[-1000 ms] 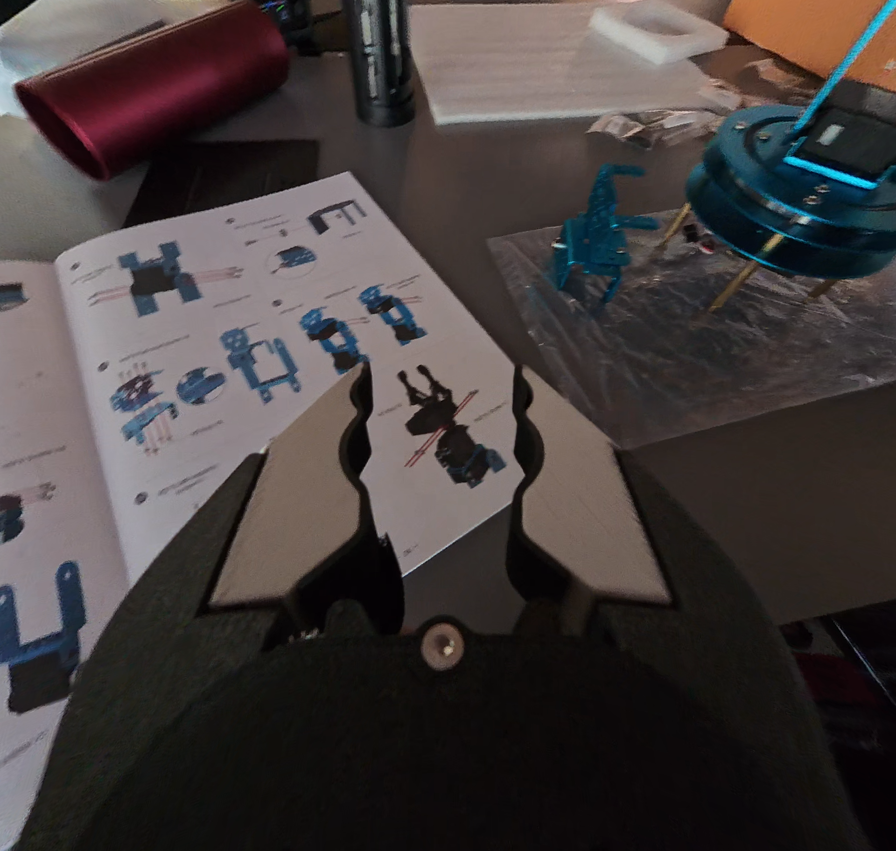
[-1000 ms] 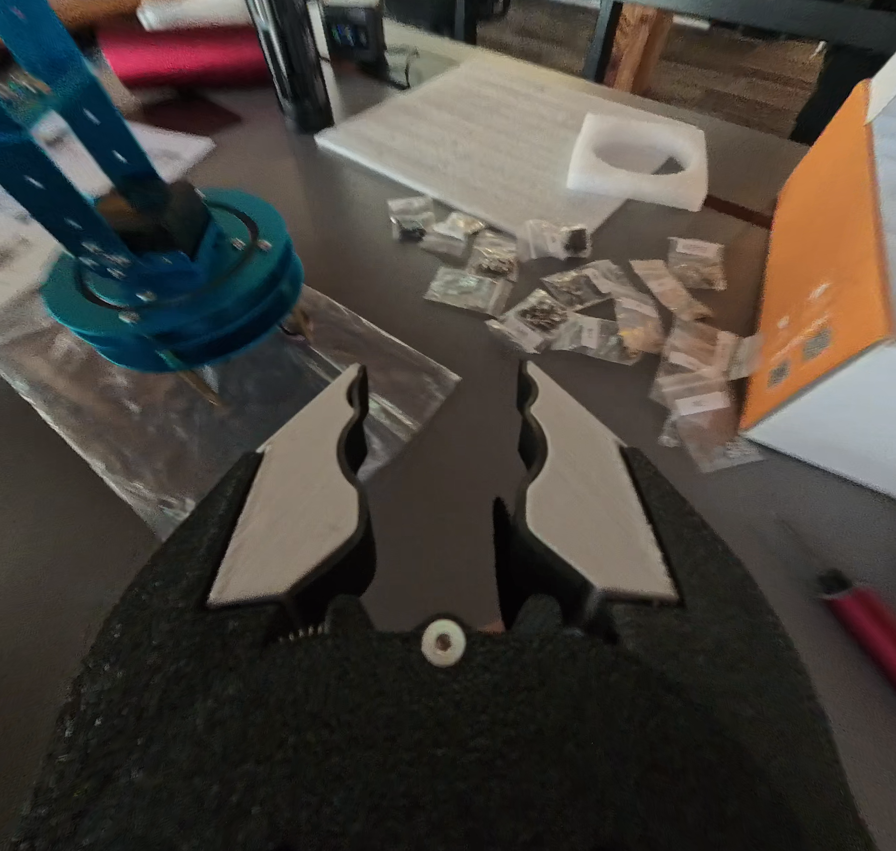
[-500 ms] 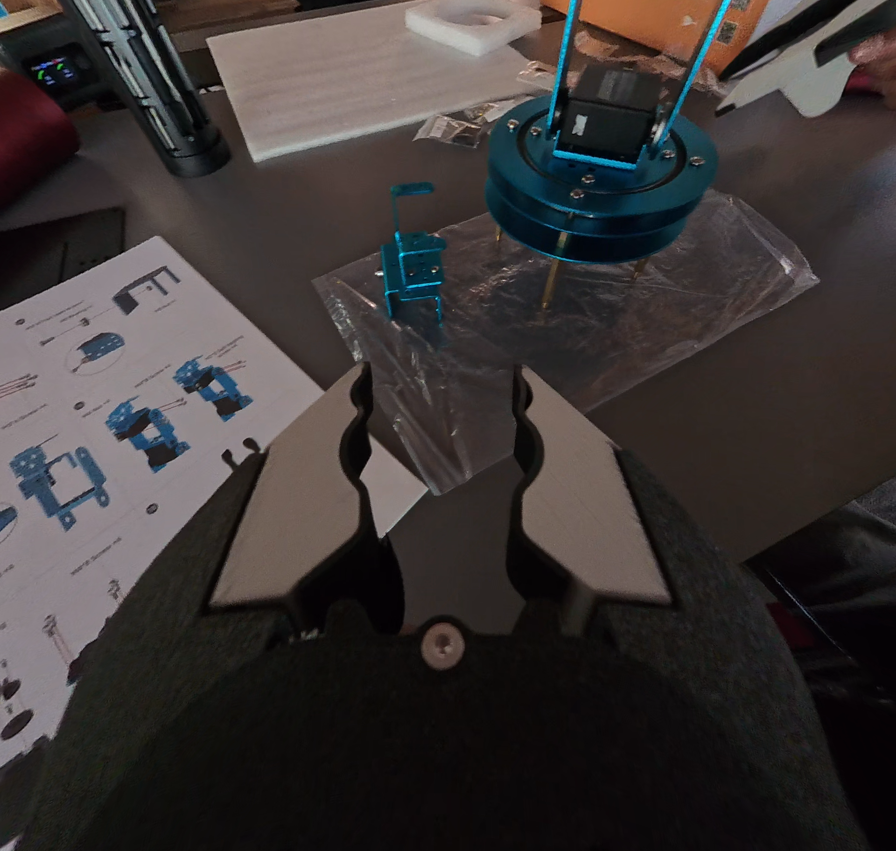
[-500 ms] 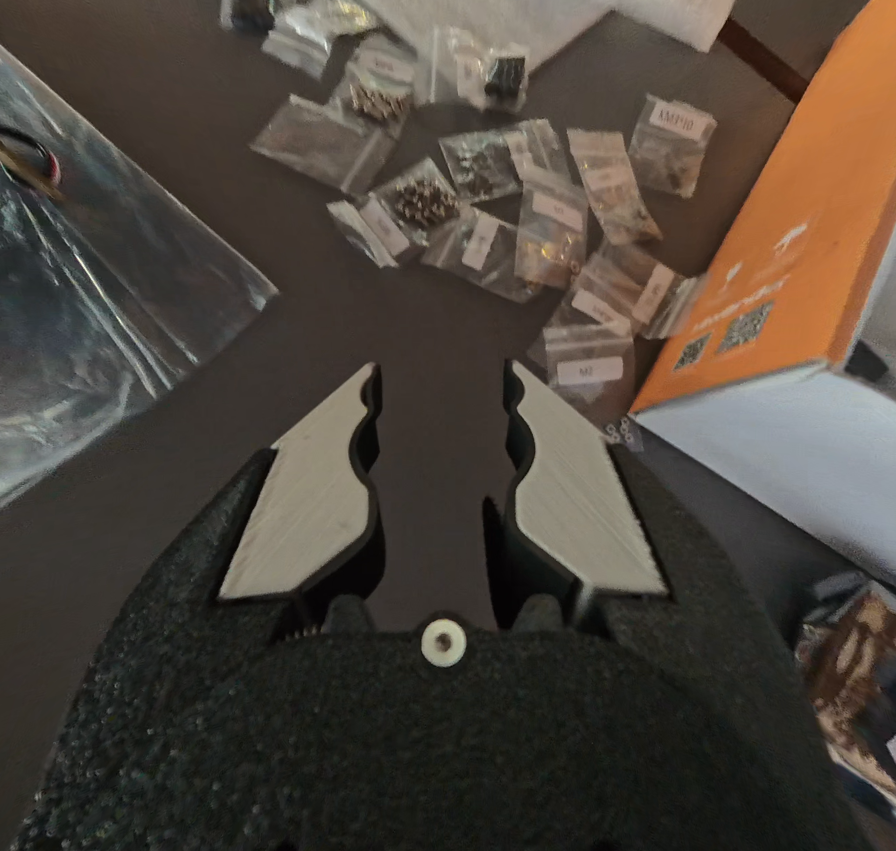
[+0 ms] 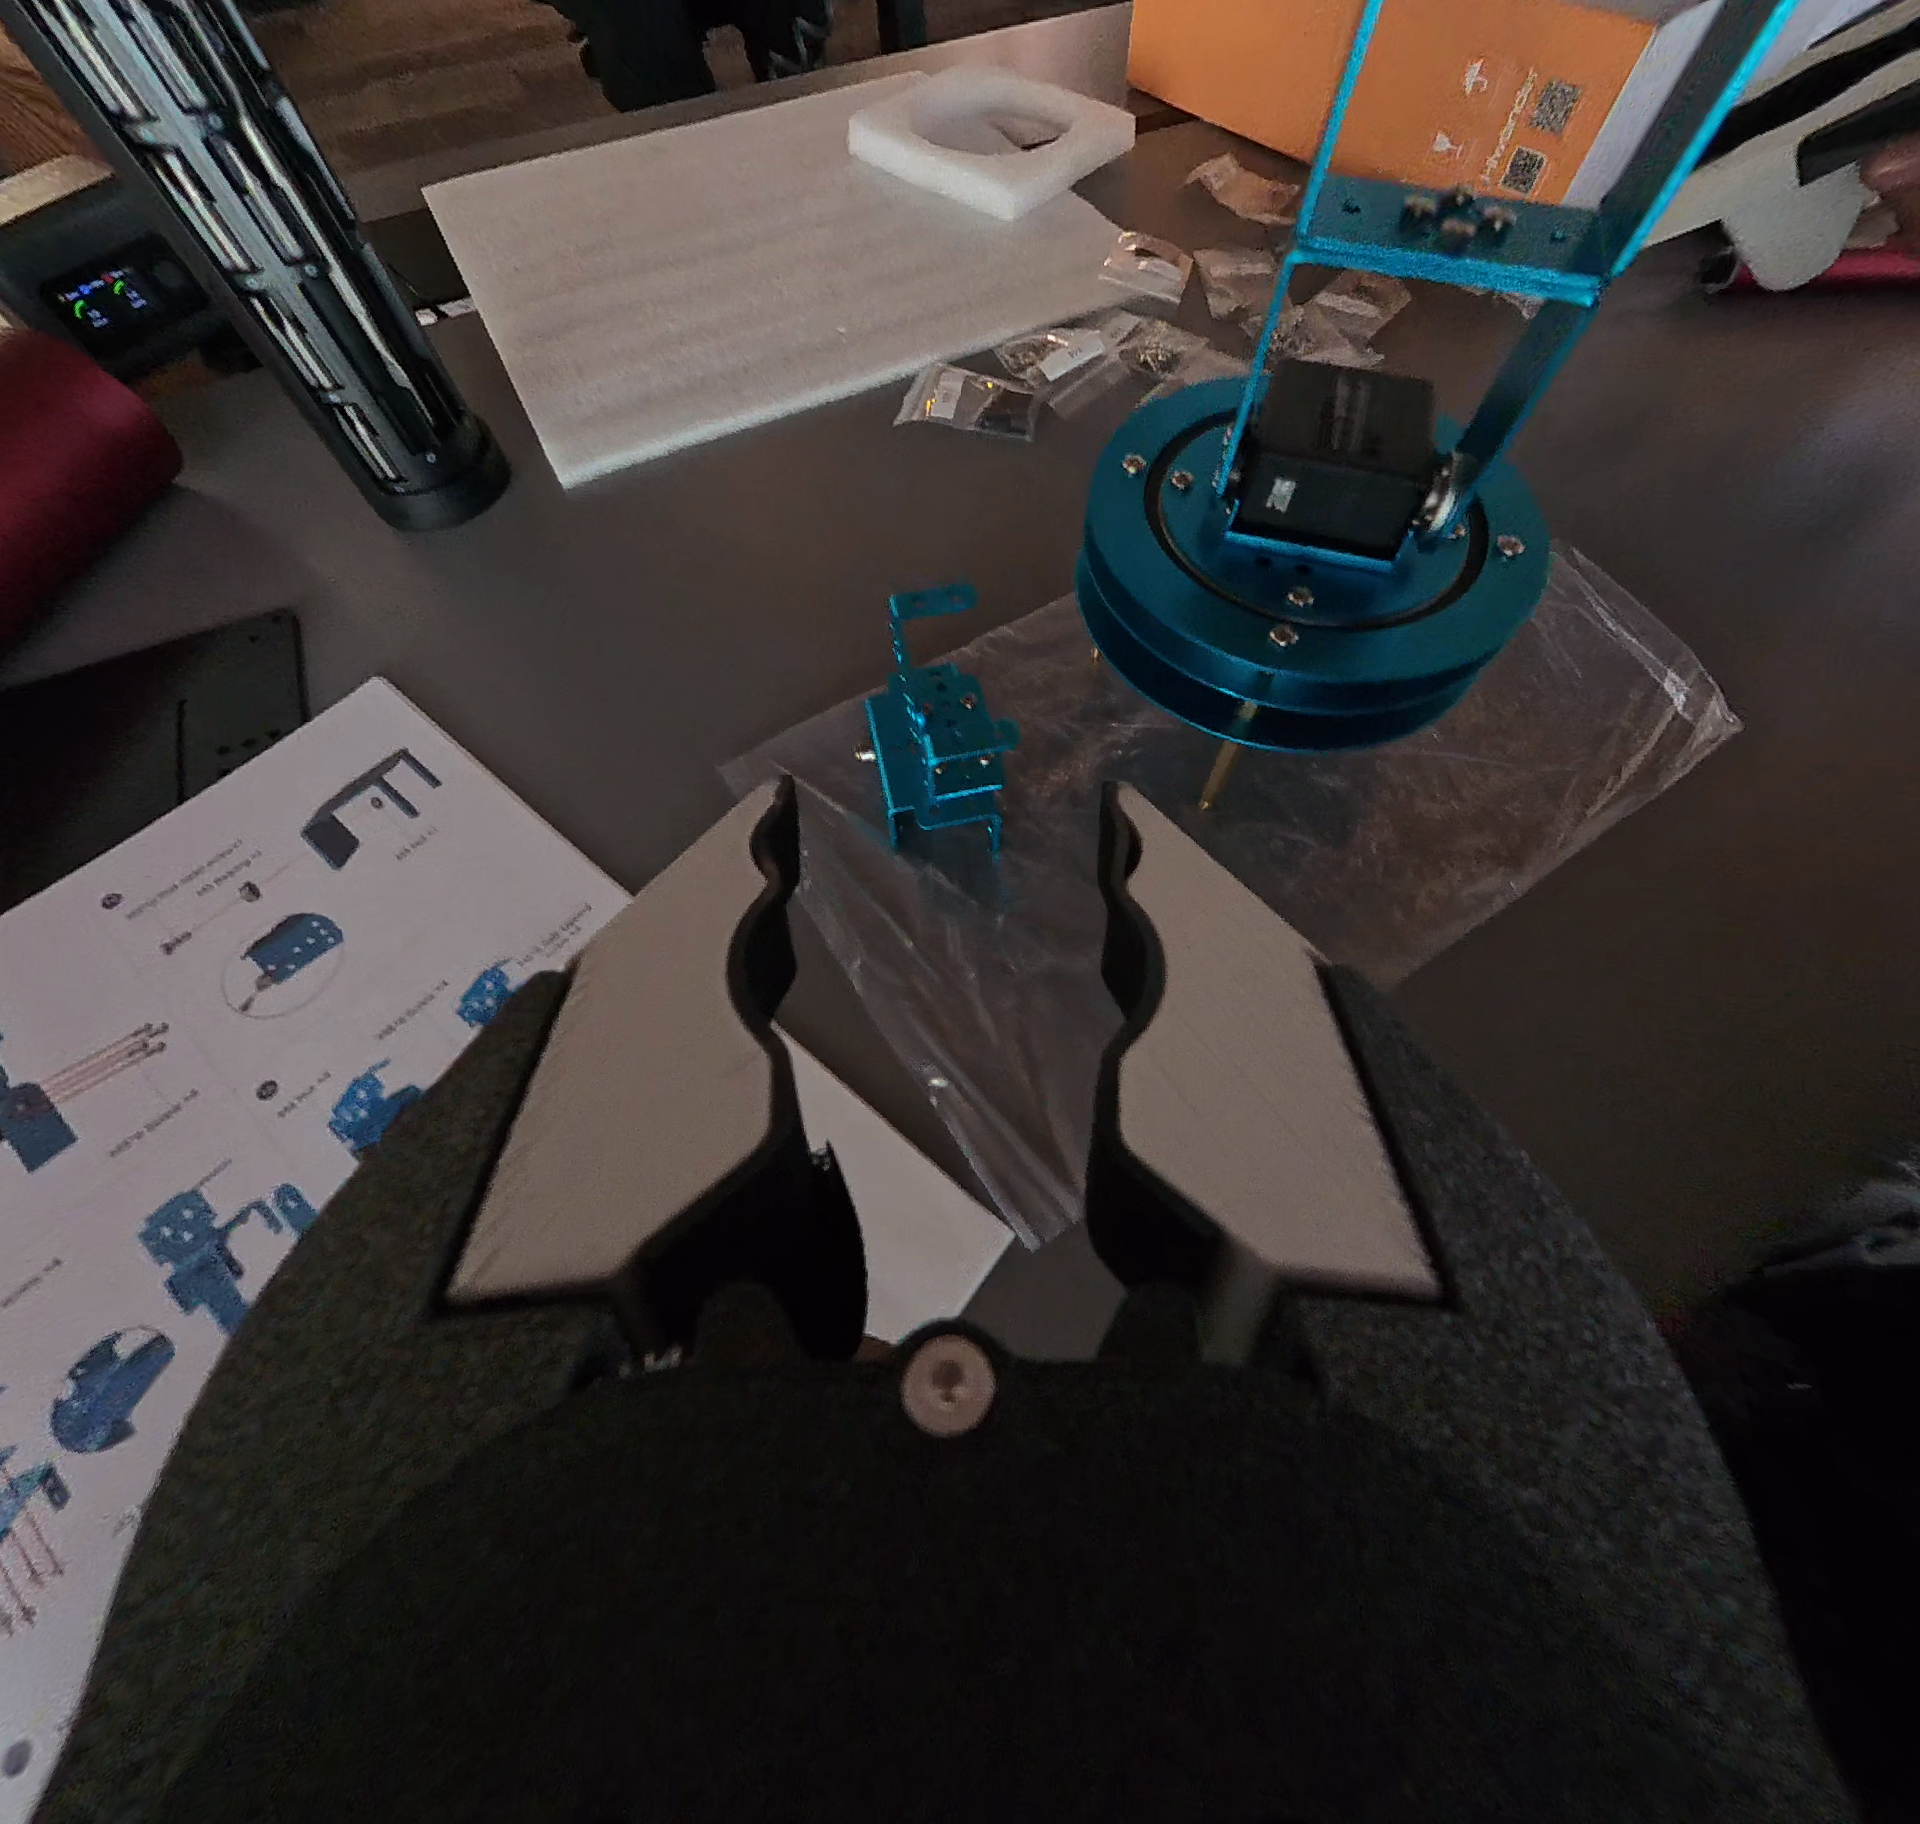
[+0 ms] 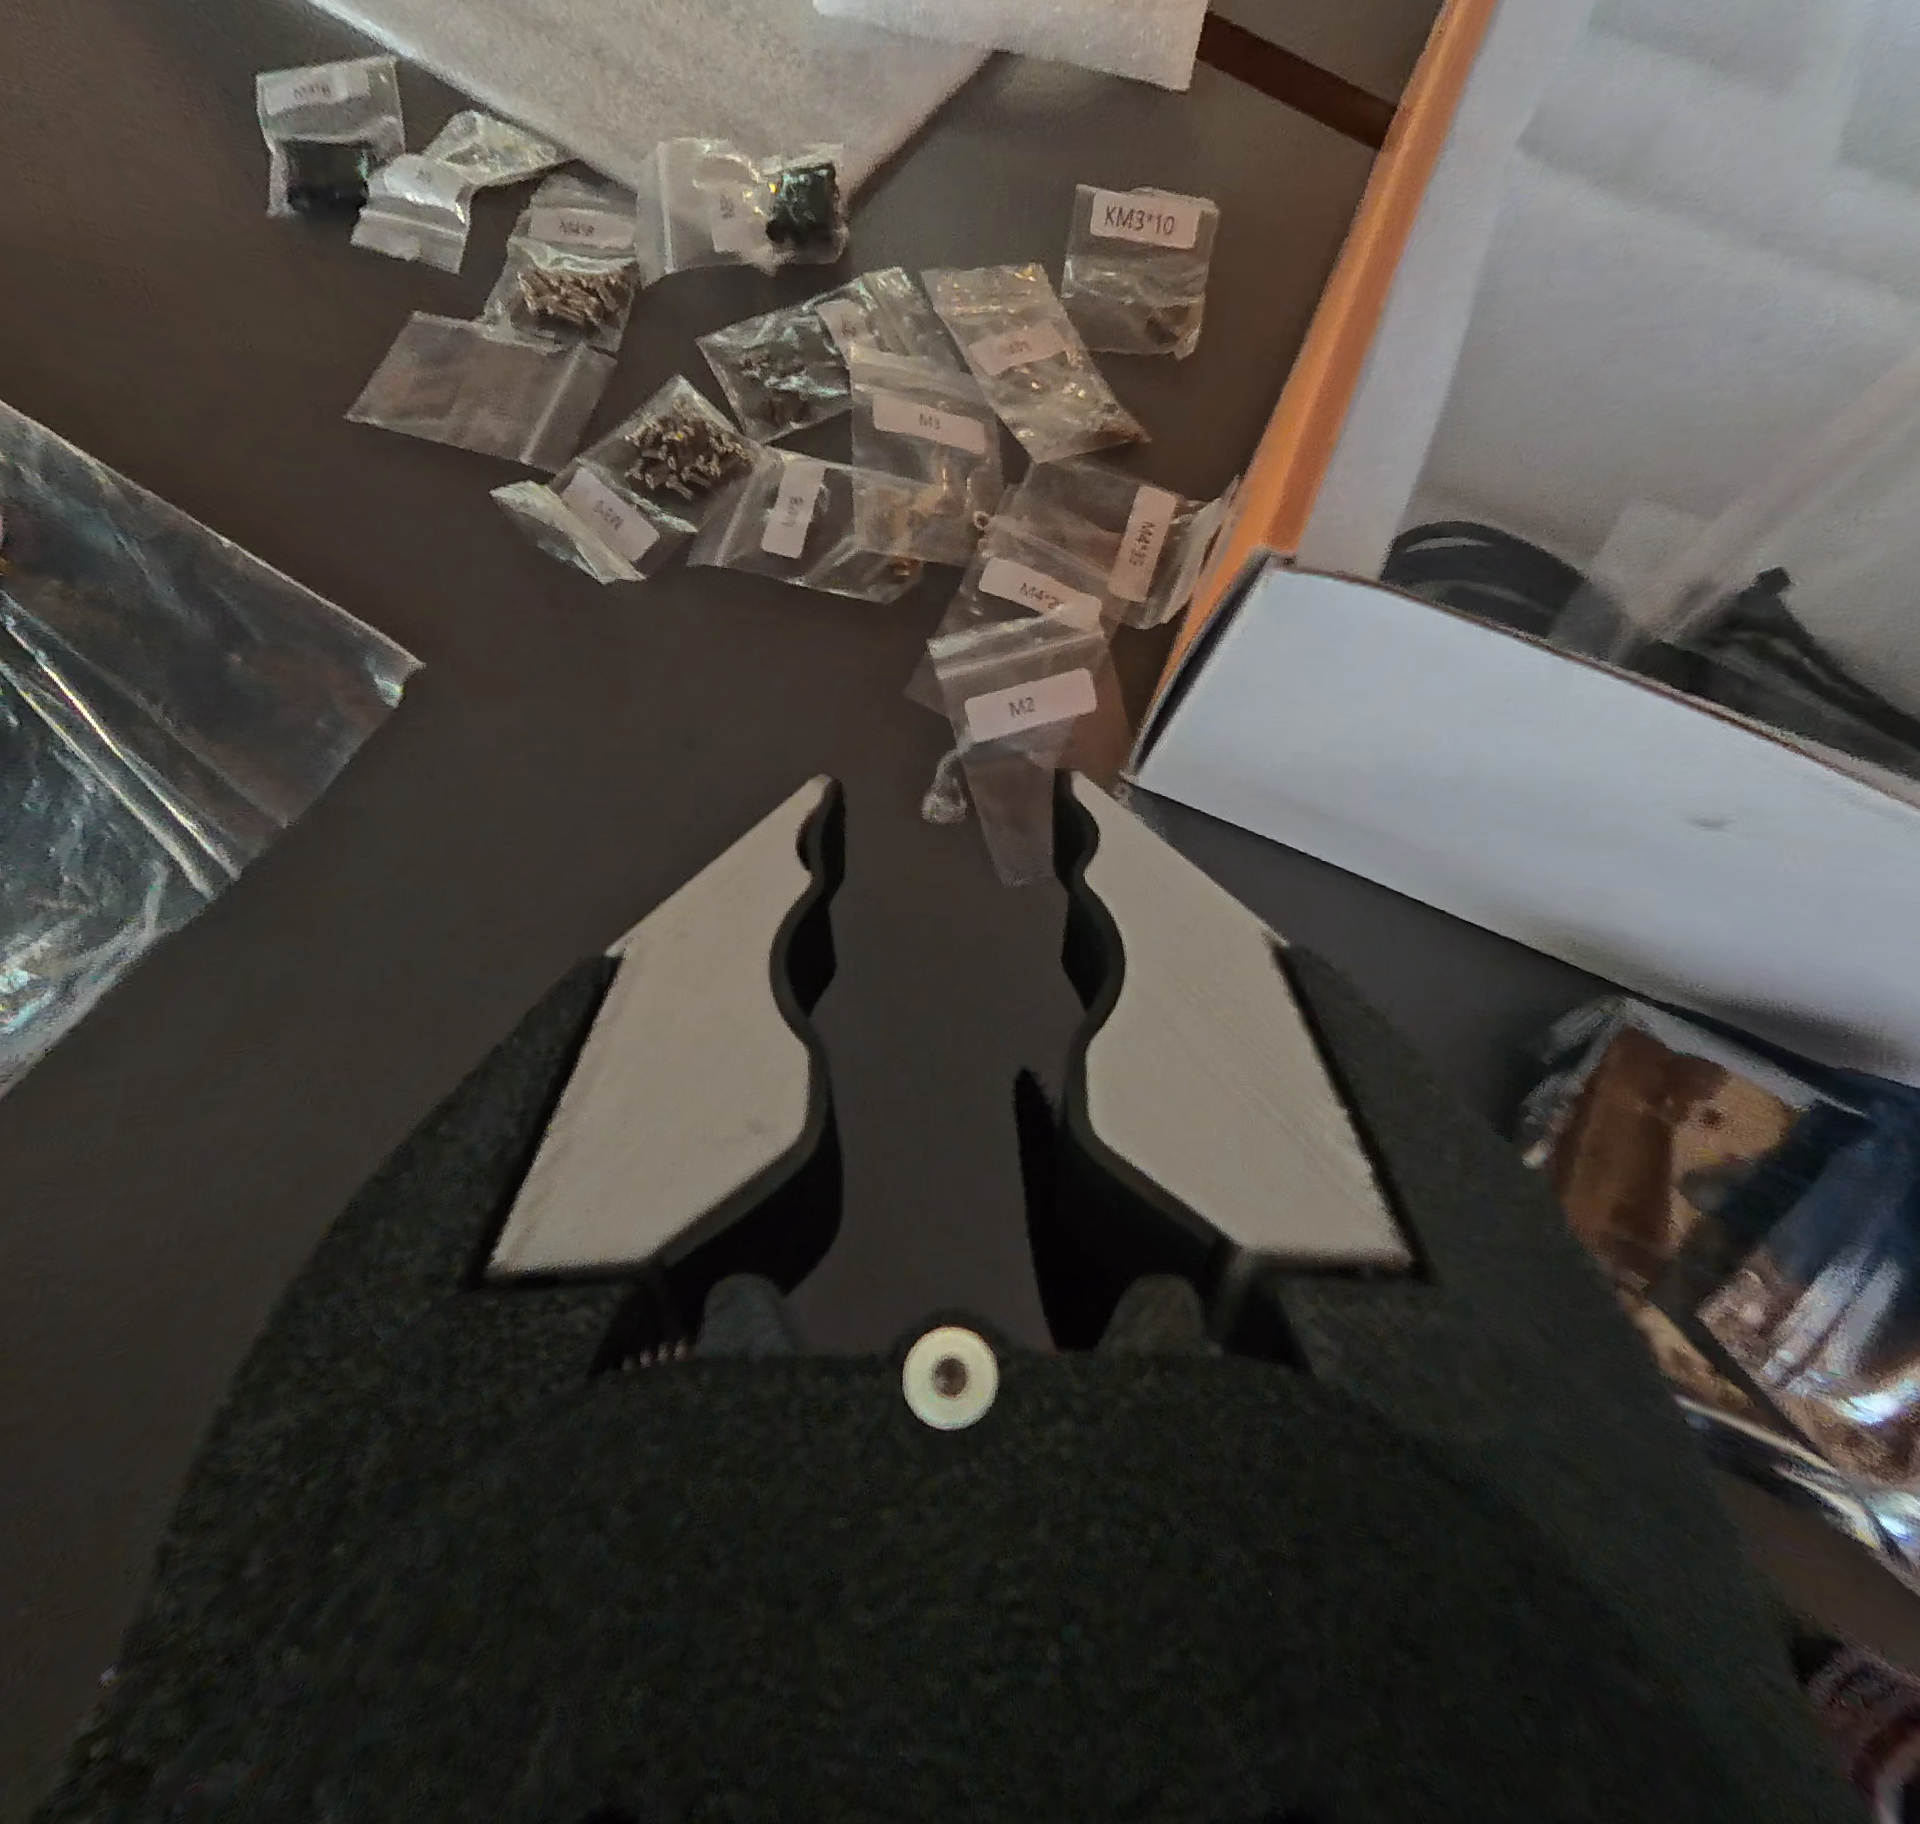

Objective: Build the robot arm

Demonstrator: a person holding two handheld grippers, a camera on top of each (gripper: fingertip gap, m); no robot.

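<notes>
My left gripper (image 5: 948, 798) is open and empty above a clear plastic bag (image 5: 1351, 860), with a small blue metal bracket assembly (image 5: 935, 746) standing just beyond its fingertips. A round blue base (image 5: 1314, 611) with a black servo and a tall blue frame stands on brass legs to the right of the bracket. My right gripper (image 6: 948, 798) is open and empty over the dark table. A small labelled bag of hardware (image 6: 1013, 725) lies just past its fingertips. Several more small bags of screws (image 6: 675, 455) lie beyond it.
An open instruction booklet (image 5: 260, 1026) lies at the left. A white foam sheet (image 5: 748, 268) with a foam block, a black cylinder (image 5: 312, 299) and an orange box (image 5: 1382, 60) are farther back. An open orange-and-white box (image 6: 1507, 714) is close on the right gripper's right. Tip to tip, the grippers are about 45 centimeters apart. The black cylinder (image 5: 312, 299) is closer to my left gripper, around 25 centimeters from its tips; the right tips are 50 centimeters off.
The left gripper swung right from the booklet to the blue bracket and closed in on it. The right gripper tipped down, moved toward the small bags, and its jaws narrowed a little.
</notes>
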